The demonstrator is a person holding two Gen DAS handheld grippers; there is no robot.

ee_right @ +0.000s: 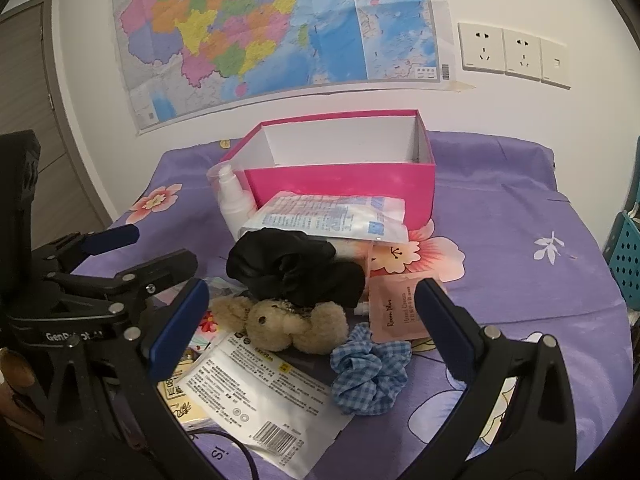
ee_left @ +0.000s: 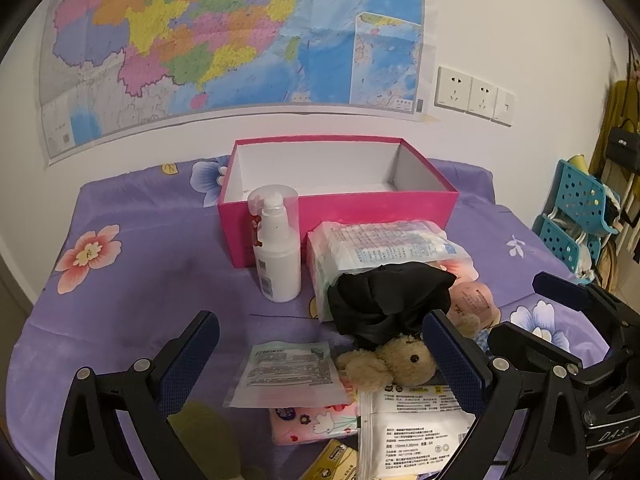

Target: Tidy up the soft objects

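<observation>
Setting: We hold a two-finger gripper in each hand over a purple flowered cloth (ee_right: pixel 520 240), with a map on the far wall.

Left gripper (ee_left: pixel 320 354): Its jaws stand wide apart and grip nothing. It hovers above a clear sachet (ee_left: pixel 286 374), with the bear just beside its right finger.

Right gripper (ee_right: pixel 312 320): It is also wide open and empty, with the bear and the blue scrunchie lying between its fingers on the cloth.

Pink box (ee_right: pixel 340 184): It sits open at the far middle of the cloth, and what we can see of its white inside is empty.

Soft things: A tan teddy bear (ee_right: pixel 280 324) lies near us, touching a black scrunchie (ee_right: pixel 296 268) just behind it. A blue checked scrunchie (ee_right: pixel 368 372) lies to the bear's right.

Other clutter: A white pump bottle (ee_left: pixel 278 248) stands at the box's near left corner. A tissue pack (ee_left: pixel 380 248) leans in front of the box. A white wipes packet (ee_right: pixel 256 392) and a pink hand cream sachet (ee_right: pixel 396 308) lie flat close to the soft things.

Progress: We judge that sorting has hardly begun.

Risks: Closing on the bear could snag the black scrunchie with it. The two grippers are near each other and might collide. Carrying anything towards the box could knock over the upright bottle.
</observation>
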